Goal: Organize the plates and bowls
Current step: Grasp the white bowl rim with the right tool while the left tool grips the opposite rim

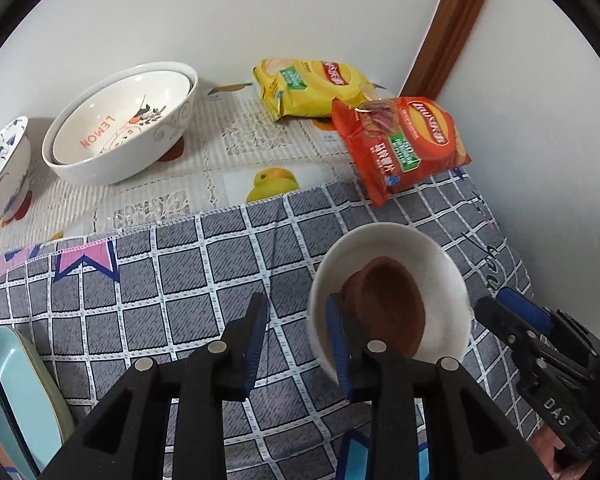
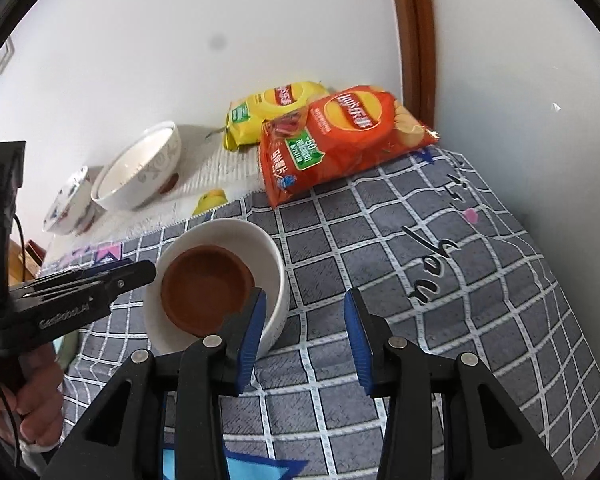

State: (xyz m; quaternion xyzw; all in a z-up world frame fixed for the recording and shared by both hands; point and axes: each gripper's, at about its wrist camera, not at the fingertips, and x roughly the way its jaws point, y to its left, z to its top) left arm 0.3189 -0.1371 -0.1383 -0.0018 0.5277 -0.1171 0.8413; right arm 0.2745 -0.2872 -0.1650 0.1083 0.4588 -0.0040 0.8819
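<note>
Two bowls sat one inside the other on the grey checked cloth point(image 1: 148, 280), toward its right edge: a brown bowl point(image 2: 206, 292) nested in a white bowl point(image 2: 274, 256). The left gripper point(image 1: 298, 348) had its jaws a little spread; its right finger reached over the near rim of the white bowl, but the pads did not press on anything. The right gripper point(image 2: 304, 348) was also spread and empty, its left finger just beside the white bowl's wall, the right one over bare cloth.

Along the far edge of the table, near the wall, a large bowl with the word LEMON point(image 1: 120, 128) rested in another white bowl, and a small bowl with blue pattern point(image 1: 2, 176) stood beside it at the left. A yellow chip bag point(image 1: 308, 88) and a red chip bag point(image 1: 404, 148) lay at the far right corner. At the near left edge some pale blue plates point(image 1: 20, 392) were partly visible.
</note>
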